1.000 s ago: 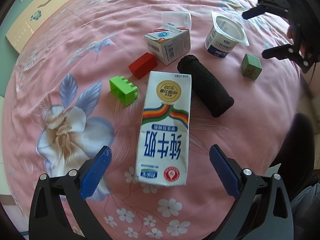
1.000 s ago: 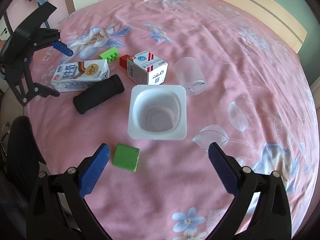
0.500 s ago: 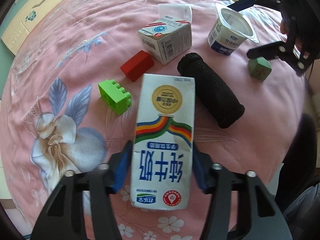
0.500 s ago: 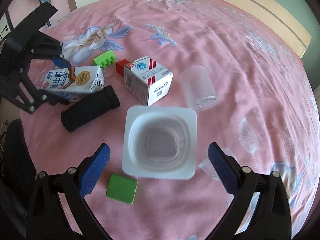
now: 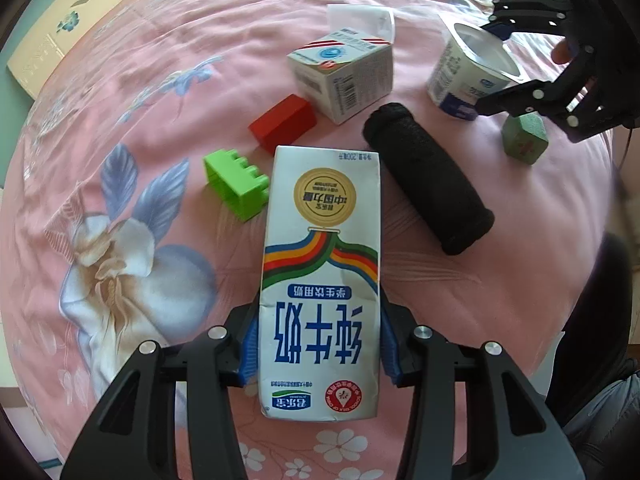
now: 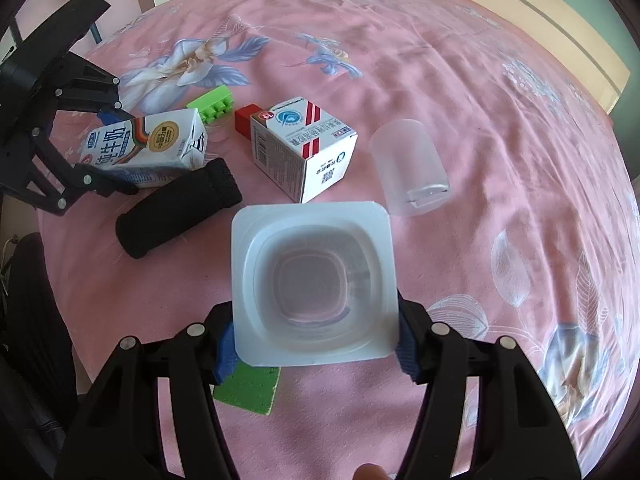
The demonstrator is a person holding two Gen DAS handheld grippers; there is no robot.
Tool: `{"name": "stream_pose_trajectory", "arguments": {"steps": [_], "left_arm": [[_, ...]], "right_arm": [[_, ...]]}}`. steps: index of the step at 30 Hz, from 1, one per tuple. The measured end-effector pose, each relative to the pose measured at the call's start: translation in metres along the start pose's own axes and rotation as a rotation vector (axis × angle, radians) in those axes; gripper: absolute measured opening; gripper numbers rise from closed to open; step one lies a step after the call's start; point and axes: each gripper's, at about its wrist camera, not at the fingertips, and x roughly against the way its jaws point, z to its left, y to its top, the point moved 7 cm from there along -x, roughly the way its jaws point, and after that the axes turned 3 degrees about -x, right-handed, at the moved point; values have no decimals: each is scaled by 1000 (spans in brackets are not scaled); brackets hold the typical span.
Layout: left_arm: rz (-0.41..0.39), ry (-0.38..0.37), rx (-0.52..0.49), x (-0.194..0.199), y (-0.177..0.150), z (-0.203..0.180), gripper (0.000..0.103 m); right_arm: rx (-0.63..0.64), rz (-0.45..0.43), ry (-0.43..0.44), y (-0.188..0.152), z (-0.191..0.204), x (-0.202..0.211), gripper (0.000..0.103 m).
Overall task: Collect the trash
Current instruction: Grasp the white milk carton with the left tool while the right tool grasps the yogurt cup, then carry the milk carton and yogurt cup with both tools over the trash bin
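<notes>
1. Pink floral bedspread carries the litter; we see two pieces now bracketed that a second ago lay beyond wide-spread tongs.
2. Our left gripper is closing, blue pads touching both sides of the milk carton, which lies flat.
3. Our right gripper is closing around the upright yogurt cup; whether its pads bite yet, we cannot tell.
4. We judge both pieces nearly ready to lift; the small box waits.
</notes>
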Motion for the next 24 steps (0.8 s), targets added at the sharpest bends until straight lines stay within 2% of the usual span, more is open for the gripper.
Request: {"name": "stream_pose_trajectory", "arguments": {"steps": [13, 19, 24], "left_arm": [[-92, 30, 28, 57, -30, 8, 50], [-132, 37, -19, 90, -49, -11, 50], [-161, 37, -68, 112, -68, -44, 50]], "right_arm": [[18, -66, -37, -12, -1, 64, 62], [93, -107, -55, -36, 32, 112, 62], [179, -139, -31, -63, 78, 148, 62]]}}
